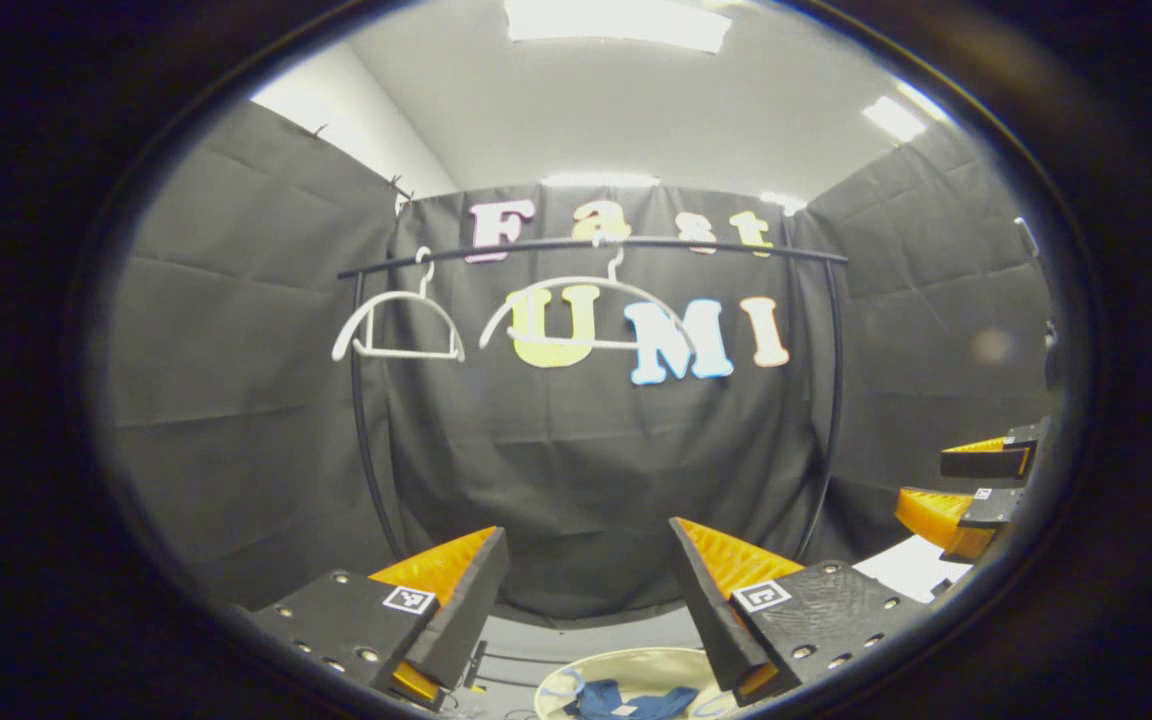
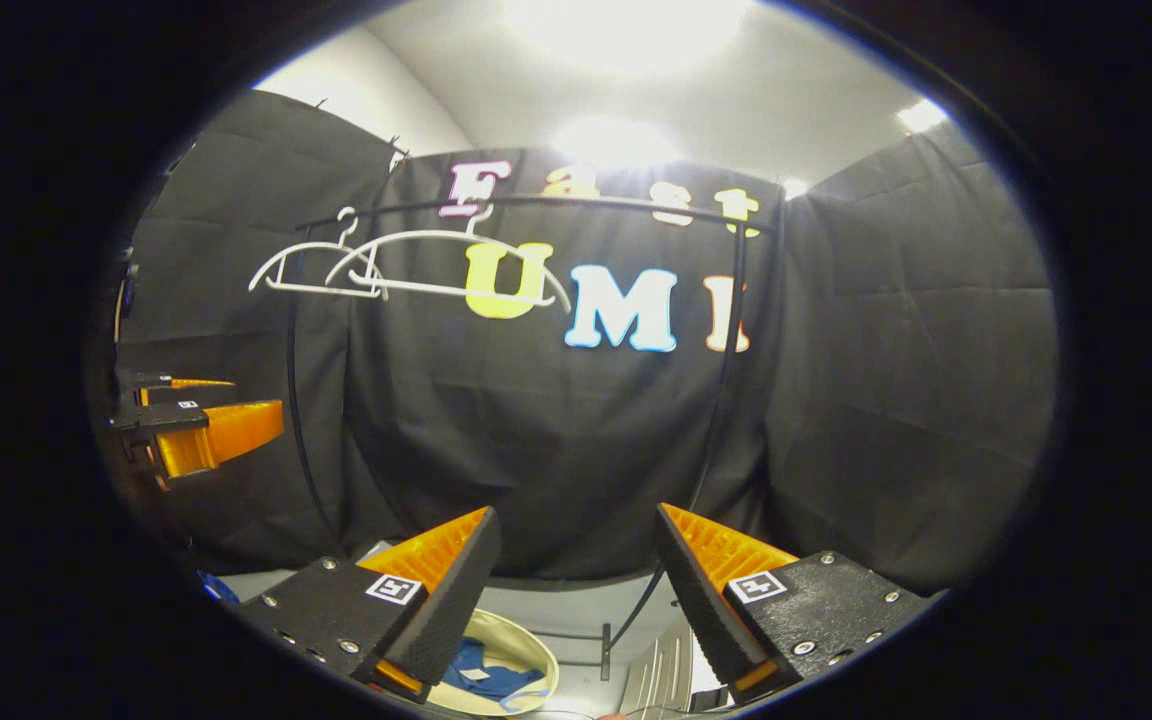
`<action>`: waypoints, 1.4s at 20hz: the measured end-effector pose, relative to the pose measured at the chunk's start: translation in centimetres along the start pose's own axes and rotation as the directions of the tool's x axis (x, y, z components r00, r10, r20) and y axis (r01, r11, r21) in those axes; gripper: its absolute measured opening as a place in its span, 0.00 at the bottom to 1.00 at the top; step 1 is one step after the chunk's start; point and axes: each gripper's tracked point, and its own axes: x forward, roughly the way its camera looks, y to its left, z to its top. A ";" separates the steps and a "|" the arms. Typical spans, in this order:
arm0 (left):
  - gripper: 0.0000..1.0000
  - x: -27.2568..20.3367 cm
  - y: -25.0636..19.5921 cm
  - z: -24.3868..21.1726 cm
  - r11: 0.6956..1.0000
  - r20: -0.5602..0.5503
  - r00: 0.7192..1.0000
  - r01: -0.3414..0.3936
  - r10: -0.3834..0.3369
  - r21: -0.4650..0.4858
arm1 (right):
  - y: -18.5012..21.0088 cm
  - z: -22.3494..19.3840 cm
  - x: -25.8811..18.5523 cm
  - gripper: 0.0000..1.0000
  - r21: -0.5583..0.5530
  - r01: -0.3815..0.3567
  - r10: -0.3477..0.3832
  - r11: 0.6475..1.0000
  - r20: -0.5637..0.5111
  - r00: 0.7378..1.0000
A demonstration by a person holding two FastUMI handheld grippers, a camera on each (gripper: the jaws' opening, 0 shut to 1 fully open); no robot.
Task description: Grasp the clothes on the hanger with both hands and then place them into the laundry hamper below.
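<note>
Blue clothes lie inside the cream laundry hamper, low in the left gripper view between my fingers. In the right gripper view the blue clothes sit in the hamper too. Two white hangers hang bare on the black rail. My left gripper is open with nothing between its fingers, well above the hamper. My right gripper is likewise open and holds nothing. Each gripper sees the other off to its side: the right gripper, the left gripper.
The black arched rack stands in front of the cloth wall, its base bar on the pale floor behind the hamper. The two bare hangers overlap in the right gripper view. A ribbed pale object lies right of the hamper.
</note>
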 end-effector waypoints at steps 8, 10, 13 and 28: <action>0.97 -6.0 1.2 5.4 0.996 0.123 0.989 -0.082 0.080 0.017 | -3.4 3.8 -5.6 0.95 0.043 0.014 -0.019 0.999 0.122 0.992; 0.97 -6.9 1.4 5.6 0.995 0.130 0.987 -0.097 0.092 0.034 | -4.1 4.2 -6.7 0.95 0.050 0.024 -0.031 0.998 0.145 0.989; 0.97 -8.2 1.6 5.9 0.993 0.134 0.985 -0.112 0.107 0.028 | -4.4 4.1 -7.9 0.95 0.069 0.025 -0.036 0.997 0.159 0.987; 0.97 -11.0 1.5 7.6 0.991 0.178 0.978 -0.123 0.111 0.058 | -5.1 4.8 -9.5 0.95 0.106 0.039 -0.058 0.994 0.179 0.982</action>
